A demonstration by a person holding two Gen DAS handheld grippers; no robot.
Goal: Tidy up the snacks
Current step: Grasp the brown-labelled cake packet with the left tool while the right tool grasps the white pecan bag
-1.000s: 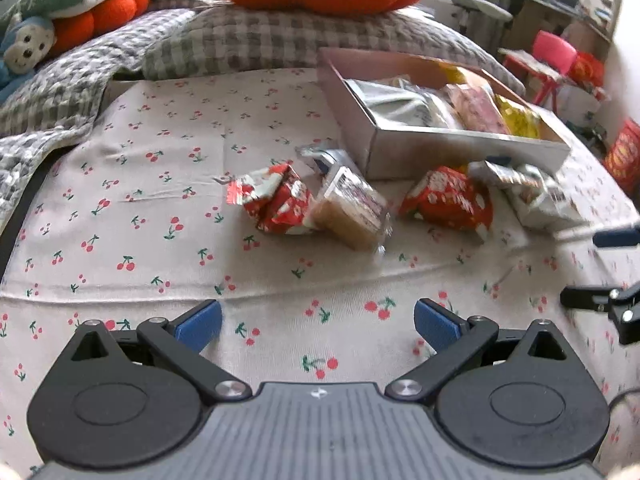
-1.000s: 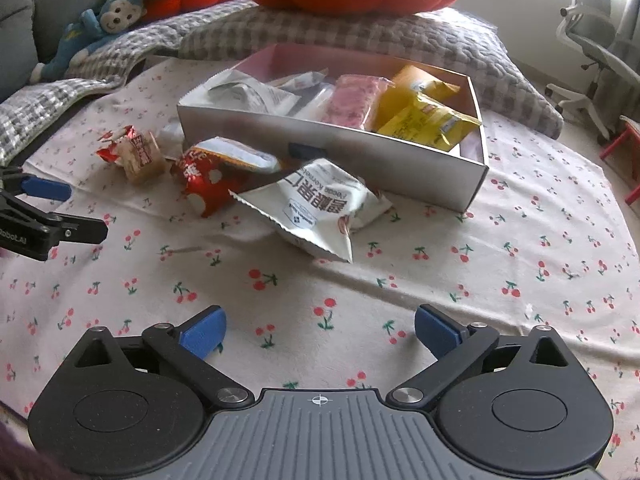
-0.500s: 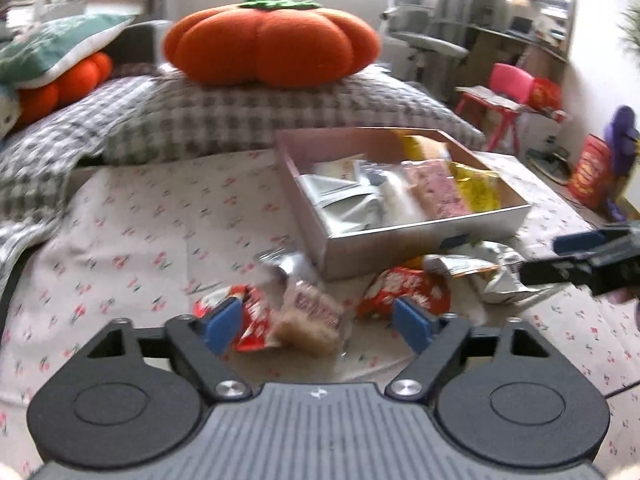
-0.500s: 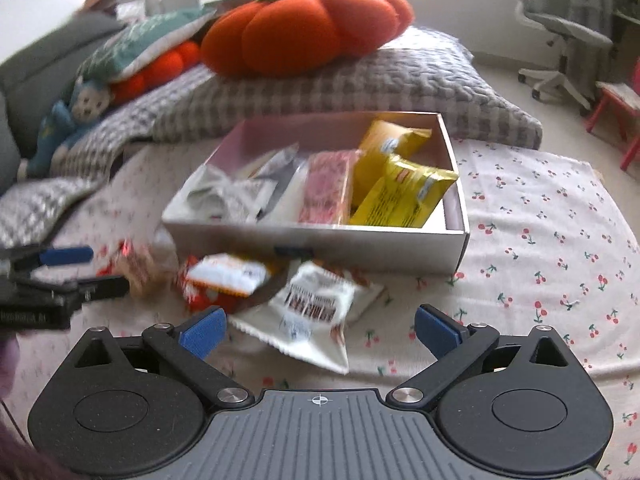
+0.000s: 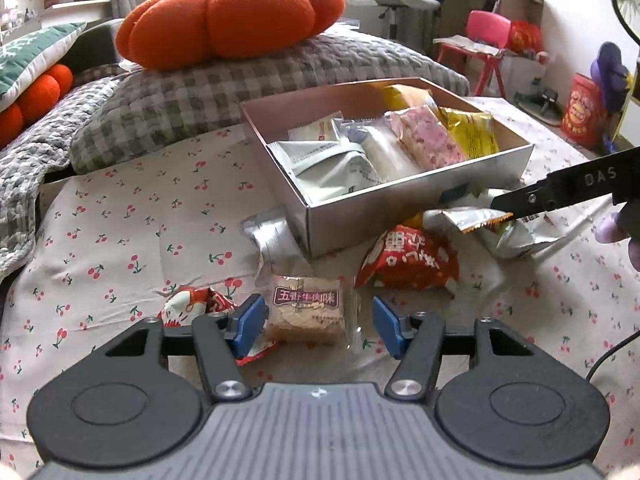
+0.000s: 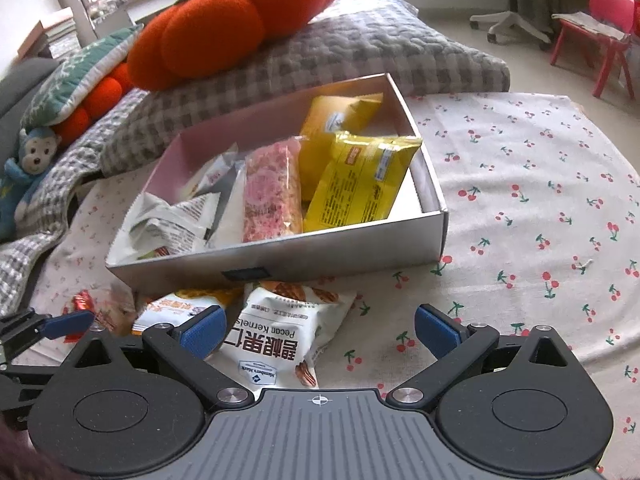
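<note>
The left claw (image 5: 318, 322) is closing around a clear-wrapped tan biscuit block (image 5: 306, 308), pads not yet touching; the right claw (image 6: 318, 326) gapes open over a white pecan-kernel pouch (image 6: 276, 332).

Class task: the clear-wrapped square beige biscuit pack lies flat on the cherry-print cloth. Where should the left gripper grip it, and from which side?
Grip the clear-wrapped square beige biscuit pack across its two opposite side edges, coming from above and in front. It lies flat between the closing left gripper fingers, which do not yet press it; the side edges are straight and firm, while the wrapper seals would crumple.
</note>
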